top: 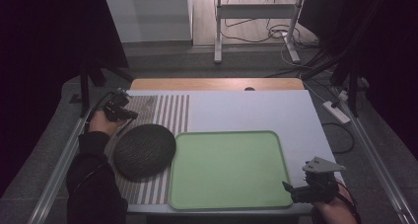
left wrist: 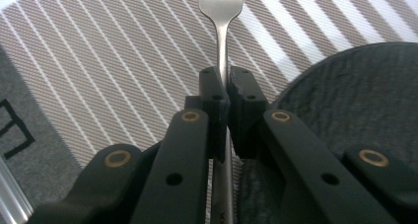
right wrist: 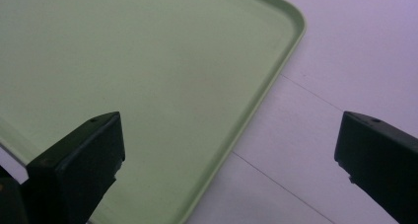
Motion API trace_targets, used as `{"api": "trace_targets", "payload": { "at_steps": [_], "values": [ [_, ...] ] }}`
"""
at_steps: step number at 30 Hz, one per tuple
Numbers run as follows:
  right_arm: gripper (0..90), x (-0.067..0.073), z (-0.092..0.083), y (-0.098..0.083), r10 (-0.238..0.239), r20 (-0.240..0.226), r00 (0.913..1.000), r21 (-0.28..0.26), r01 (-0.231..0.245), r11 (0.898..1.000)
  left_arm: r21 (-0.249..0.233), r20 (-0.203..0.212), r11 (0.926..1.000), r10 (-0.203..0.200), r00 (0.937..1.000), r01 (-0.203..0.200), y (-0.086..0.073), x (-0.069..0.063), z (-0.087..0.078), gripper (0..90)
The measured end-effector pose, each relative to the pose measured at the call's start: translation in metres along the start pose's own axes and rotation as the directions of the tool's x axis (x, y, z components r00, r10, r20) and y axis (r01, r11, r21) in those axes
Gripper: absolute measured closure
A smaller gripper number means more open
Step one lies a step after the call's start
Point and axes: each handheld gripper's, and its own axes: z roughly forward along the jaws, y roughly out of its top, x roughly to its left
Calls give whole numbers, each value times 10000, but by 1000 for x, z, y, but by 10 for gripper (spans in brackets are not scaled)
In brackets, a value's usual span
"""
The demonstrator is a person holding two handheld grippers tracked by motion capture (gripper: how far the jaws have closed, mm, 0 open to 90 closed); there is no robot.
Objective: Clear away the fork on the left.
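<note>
- My left gripper (left wrist: pixel 223 83) pinches a metal fork (left wrist: pixel 220 17) by its handle, tines pointing away, over the striped placemat (left wrist: pixel 98 66).
- A dark round textured plate (top: pixel 144 150) sits on that placemat, just beside the fork.
- My right gripper (right wrist: pixel 229 150) is spread wide with nothing between the jaws, over the near right corner of the green tray (top: pixel 226 169).

A silver fork (left wrist: pixel 220 17) lies on the striped placemat (top: pixel 170 110) at ten o'clock of the surface, tines pointing away, its handle clamped between the left gripper's (left wrist: pixel 224 88) jaws, just beside the dark round plate (top: pixel 144 150).
</note>
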Motion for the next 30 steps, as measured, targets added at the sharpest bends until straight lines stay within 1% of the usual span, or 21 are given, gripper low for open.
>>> {"api": "trace_targets", "payload": {
  "at_steps": [3,4,7,8,9,10,12,13,15,20,21,22,23,24,30],
  "values": [
    [0,0,0,0,-31,9,10000,3,31,10000,41,67,10000,-23,10000,23,1,-5,-1,851],
    [0,0,0,0,-32,-1,10000,-9,32,10000,62,102,10000,5,9999,-6,2,-10,-2,851],
    [0,0,0,0,-33,-23,10000,-35,33,10000,60,227,10000,61,9997,-62,2,-18,-4,851],
    [0,0,0,0,-32,-26,10000,-39,32,10000,46,263,10000,23,9997,-25,2,-20,-5,851],
    [0,0,0,0,-32,-26,10000,-39,32,10000,46,263,10000,23,9997,-25,2,-20,-5,851],
    [0,0,-1,0,-30,-29,10000,-45,30,10000,24,390,10000,-40,9992,39,1,-25,-7,851],
    [0,0,-1,0,-39,-30,10000,-49,39,10000,19,468,9999,-99,9989,99,0,-28,-8,851],
    [0,0,-1,0,-46,-30,10000,-52,46,10000,19,468,9999,-99,9989,99,0,-28,-8,851],
    [0,0,-1,0,-52,-32,10000,-55,52,10000,42,574,10000,-58,9983,56,-3,-35,-10,851],
    [0,0,-1,0,-79,-33,10000,-61,79,10000,107,679,9999,-29,9977,22,-6,-47,-13,851],
    [0,0,-1,0,-79,-33,10000,-61,79,10000,107,679,9999,-29,9977,22,-6,-47,-13,851],
    [0,0,-1,0,-78,-40,10000,-68,77,9999,98,676,9999,26,9977,-32,-6,-53,-14,851],
    [0,0,-1,0,-78,-40,10000,-68,77,9999,98,676,9999,26,9977,-32,-6,-53,-14,851],
    [0,0,-1,0,-50,-66,10000,-84,49,10000,124,630,9998,132,9979,-140,-5,-60,-15,851],
    [0,-1,-1,0,20,-76,10000,-105,-21,9999,171,687,9991,382,9969,-395,-4,-81,-17,851]
  ]
}}
